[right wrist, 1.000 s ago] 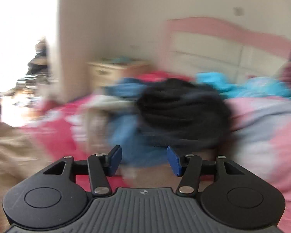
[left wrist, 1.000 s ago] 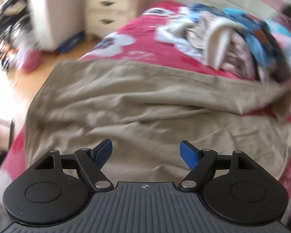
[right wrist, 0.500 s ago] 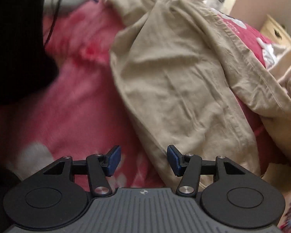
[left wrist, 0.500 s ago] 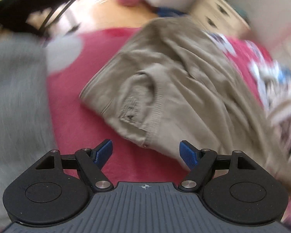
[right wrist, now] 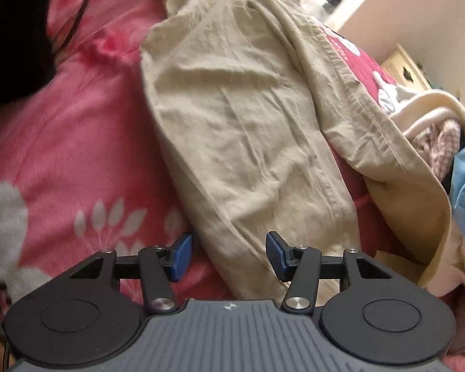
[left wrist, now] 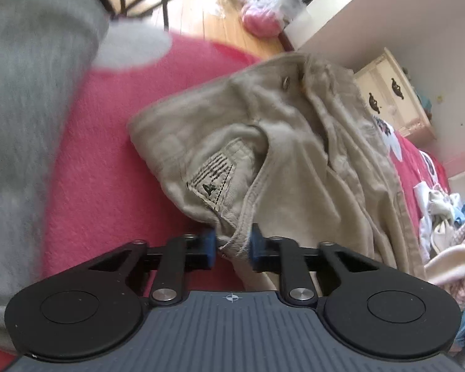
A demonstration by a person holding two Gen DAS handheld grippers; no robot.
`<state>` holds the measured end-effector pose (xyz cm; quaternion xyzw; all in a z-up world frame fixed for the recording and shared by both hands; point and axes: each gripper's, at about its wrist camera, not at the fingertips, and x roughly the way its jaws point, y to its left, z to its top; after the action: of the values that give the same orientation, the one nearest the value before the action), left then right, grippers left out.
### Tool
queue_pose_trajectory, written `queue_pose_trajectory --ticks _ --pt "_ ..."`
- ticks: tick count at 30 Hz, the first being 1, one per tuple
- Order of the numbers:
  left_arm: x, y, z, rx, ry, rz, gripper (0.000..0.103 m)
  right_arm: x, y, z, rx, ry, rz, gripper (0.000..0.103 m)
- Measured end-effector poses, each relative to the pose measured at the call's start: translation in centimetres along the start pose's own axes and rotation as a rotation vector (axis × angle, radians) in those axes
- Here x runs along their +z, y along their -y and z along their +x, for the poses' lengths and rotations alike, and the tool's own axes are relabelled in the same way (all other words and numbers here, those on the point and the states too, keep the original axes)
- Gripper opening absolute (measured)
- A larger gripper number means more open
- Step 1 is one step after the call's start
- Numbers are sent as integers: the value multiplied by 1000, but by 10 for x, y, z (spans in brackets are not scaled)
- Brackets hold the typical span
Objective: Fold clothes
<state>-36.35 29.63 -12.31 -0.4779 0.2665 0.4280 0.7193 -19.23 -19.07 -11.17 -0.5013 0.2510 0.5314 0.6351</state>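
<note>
Khaki trousers [left wrist: 294, 142] lie spread on a red and pink flowered bedspread [left wrist: 108, 170]. In the left wrist view their waistband end, with a stitched label and a metal button, is nearest. My left gripper [left wrist: 231, 243] is closing its jaws, and the blue pads pinch the corner of the waistband cloth. The right wrist view shows a trouser leg [right wrist: 241, 117] running away from me. My right gripper [right wrist: 229, 255] is open, and the edge of that leg lies between its fingers without the pads pressing on it.
A grey garment or sleeve [left wrist: 21, 108] fills the left side. A cream nightstand [left wrist: 393, 93] stands by the wall beyond the bed. A heap of mixed clothes [right wrist: 434, 130] lies at the right. A wooden floor [left wrist: 220, 21] with clutter is past the bed's edge.
Both grippers came down to the trousers and rolled. The left jaws, wide apart before, have closed on the waistband corner. The right jaws stay apart over the leg's edge.
</note>
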Motion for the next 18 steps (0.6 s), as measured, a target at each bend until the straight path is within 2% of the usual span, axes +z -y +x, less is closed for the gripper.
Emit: queue_pose_trajectory --ticks 3,7,12,16,18 --pt "24 5 -31 65 86 97 12 -5 -6 -2 -9 15 -45 54" --pt "46 3 -39 119 77 194 12 -7 -15 7 -44 24 -113 54" --pt "37 10 -22 187 54 319 13 -5 -16 7 -94 32 -137 54" --pt "31 9 -13 207 52 352 13 -7 -7 15 -35 -24 -71 53" --pt "30 11 -9 216 50 368 13 -5 8 17 66 -45 42 25"
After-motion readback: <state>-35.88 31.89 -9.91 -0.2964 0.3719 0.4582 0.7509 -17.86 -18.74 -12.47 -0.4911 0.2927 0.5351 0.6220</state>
